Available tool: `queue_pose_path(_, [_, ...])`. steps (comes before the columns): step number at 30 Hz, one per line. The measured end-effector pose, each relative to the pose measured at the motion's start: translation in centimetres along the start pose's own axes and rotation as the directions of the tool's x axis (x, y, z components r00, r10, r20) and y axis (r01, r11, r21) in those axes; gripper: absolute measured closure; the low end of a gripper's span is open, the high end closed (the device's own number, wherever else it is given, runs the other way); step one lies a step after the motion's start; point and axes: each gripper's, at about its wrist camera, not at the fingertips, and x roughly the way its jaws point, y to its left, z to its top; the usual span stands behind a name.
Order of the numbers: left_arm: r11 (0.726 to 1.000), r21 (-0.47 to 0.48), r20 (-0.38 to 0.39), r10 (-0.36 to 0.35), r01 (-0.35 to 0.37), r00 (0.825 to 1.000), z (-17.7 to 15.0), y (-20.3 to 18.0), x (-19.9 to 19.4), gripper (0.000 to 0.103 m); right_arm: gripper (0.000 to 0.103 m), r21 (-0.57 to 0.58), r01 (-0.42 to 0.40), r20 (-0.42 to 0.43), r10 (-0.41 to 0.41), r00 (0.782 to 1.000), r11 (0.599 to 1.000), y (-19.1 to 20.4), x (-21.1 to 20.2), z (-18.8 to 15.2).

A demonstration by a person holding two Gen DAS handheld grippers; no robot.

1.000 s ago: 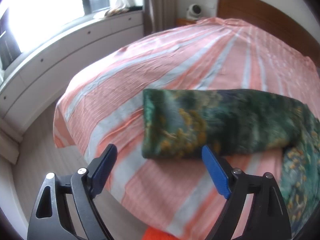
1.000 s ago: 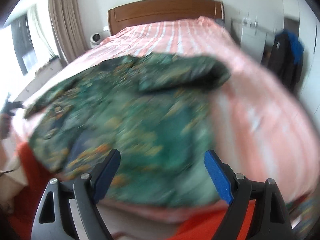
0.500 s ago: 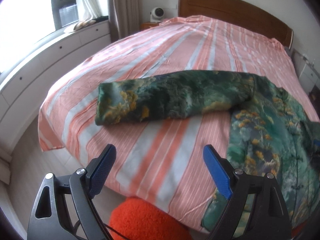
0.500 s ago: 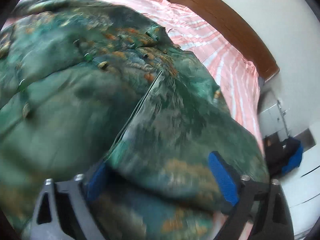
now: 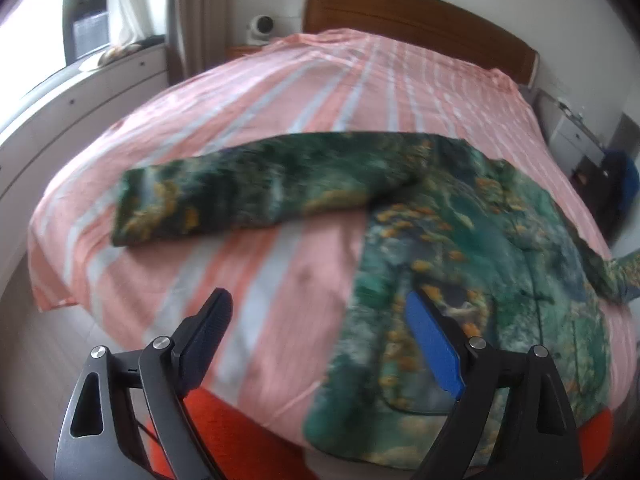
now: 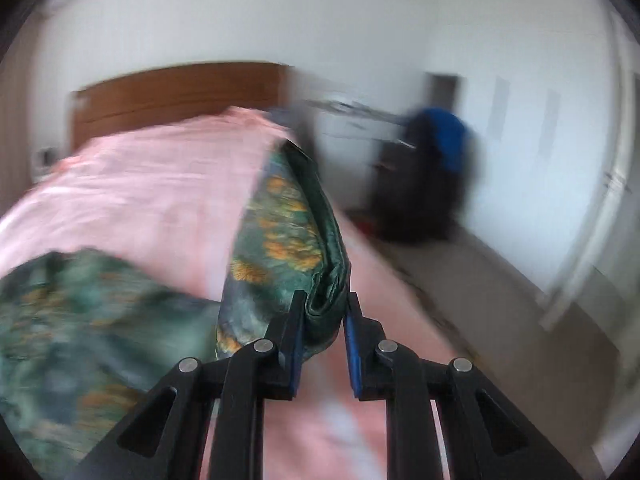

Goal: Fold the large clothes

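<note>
A large green jacket with an orange flower print point(image 5: 472, 248) lies spread on the pink striped bed point(image 5: 280, 112), one sleeve point(image 5: 240, 196) stretched out to the left. My left gripper point(image 5: 316, 336) is open and empty, held above the bed's near edge beside the jacket's lower hem. My right gripper point(image 6: 323, 320) is shut on the jacket's other sleeve point(image 6: 288, 232) and holds it lifted above the bed; the jacket's body point(image 6: 80, 304) lies at the lower left in the right wrist view.
A wooden headboard point(image 5: 420, 16) stands at the far end. White window cabinets point(image 5: 80, 92) run along the left. An orange rug point(image 5: 224, 432) lies below the bed's near edge. A dark bag with blue cloth point(image 6: 432, 176) stands by the right wall.
My right gripper has closed on the sleeve and lifted it off the jacket. My left gripper has swung right, bringing the jacket's body into view.
</note>
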Motion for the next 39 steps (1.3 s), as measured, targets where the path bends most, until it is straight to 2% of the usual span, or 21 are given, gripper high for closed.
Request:
queue_pose_path(3, [0.999, 0.027, -0.021, -0.028, 0.028, 0.999, -0.5, -2.3, 0.8, 0.014, 0.089, 0.034, 0.081, -0.113, -0.077, 0.991, 0.996, -4.3, 3.2, -3.0])
queue_pose_path(6, [0.998, 0.048, -0.034, -0.048, 0.05, 0.998, -0.9, -3.9, 0.9, 0.014, 0.089, 0.112, 0.116, -0.234, -0.087, 0.968, 0.987, -7.0, 6.3, -7.4])
queue_pose_path(8, [0.997, 0.061, -0.032, -0.047, 0.049, 0.998, -1.1, -4.6, 0.5, 0.014, 0.089, 0.15, 0.135, -0.285, -0.088, 0.955, 0.979, -7.3, 7.2, -9.5])
queue_pose_path(10, [0.997, 0.07, -0.018, -0.035, 0.036, 0.999, -1.3, -4.7, 0.0, 0.013, 0.086, 0.174, 0.139, -0.359, -0.069, 0.931, 0.975, -6.9, 8.1, -11.8])
queue_pose_path(12, [0.997, 0.073, 0.007, -0.003, 0.003, 1.0, -1.5, -4.7, -0.5, 0.009, 0.068, 0.182, 0.171, -0.365, -0.095, 0.926, 0.968, -7.0, 7.4, -13.0])
queue_pose_path(14, [0.998, 0.065, 0.03, 0.016, -0.018, 0.999, -1.8, -4.6, -0.8, 0.004, 0.031, 0.204, 0.228, -0.335, -0.151, 0.93, 0.952, -7.4, 5.6, -13.9])
queue_pose_path(16, [0.998, 0.052, 0.078, 0.029, -0.033, 0.997, -2.2, -4.8, -0.9, 0.004, 0.024, 0.261, 0.242, -0.286, -0.164, 0.944, 0.934, -7.6, 2.9, -14.4])
queue_pose_path(18, [0.998, 0.05, 0.111, 0.038, -0.044, 0.993, -2.5, -5.2, -0.8, 0.004, 0.023, 0.284, 0.253, -0.238, -0.188, 0.953, 0.925, -6.8, 0.1, -14.4])
queue_pose_path(21, [0.995, 0.098, 0.098, 0.001, -0.011, 0.995, -2.6, -7.0, -0.5, 0.004, 0.017, 0.285, 0.158, -0.155, -0.117, 0.981, 0.945, -3.8, -4.7, -14.3])
queue_pose_path(23, [0.989, 0.146, 0.095, -0.029, 0.015, 0.995, -2.8, -8.5, -0.7, 0.004, 0.014, 0.248, 0.041, -0.117, -0.012, 0.993, 0.968, -0.2, -7.2, -14.0])
queue_pose_path(25, [0.983, 0.171, 0.089, -0.079, 0.063, 0.993, -3.0, -9.7, -1.1, 0.004, 0.013, 0.183, -0.097, -0.089, 0.115, 0.989, 0.978, 3.7, -9.8, -14.0])
queue_pose_path(26, [0.981, 0.172, 0.08, -0.108, 0.094, 0.991, -3.2, -10.0, -1.2, 0.004, 0.012, 0.155, -0.156, -0.086, 0.17, 0.982, 0.976, 5.3, -10.4, -13.9])
queue_pose_path(27, [0.977, 0.163, 0.065, -0.147, 0.135, 0.987, -3.3, -10.3, -1.3, 0.004, 0.012, 0.117, -0.239, -0.087, 0.25, 0.964, 0.964, 7.3, -11.7, -14.2])
queue_pose_path(31, [0.965, 0.119, 0.039, -0.238, 0.232, 0.97, -4.1, -10.8, -1.7, 0.004, 0.012, 0.036, -0.416, -0.08, 0.417, 0.905, 0.909, 12.6, -15.6, -16.1])
queue_pose_path(35, [0.966, 0.084, 0.042, -0.25, 0.246, 0.967, -5.4, -11.0, -1.5, 0.004, 0.009, 0.003, -0.519, -0.104, 0.517, 0.85, 0.855, 15.9, -18.4, -18.5])
queue_pose_path(39, [0.955, 0.102, 0.001, -0.282, 0.28, 0.96, -6.4, -11.5, -1.0, 0.004, 0.008, -0.003, -0.588, -0.187, 0.577, 0.795, 0.809, 18.5, -18.0, -20.3])
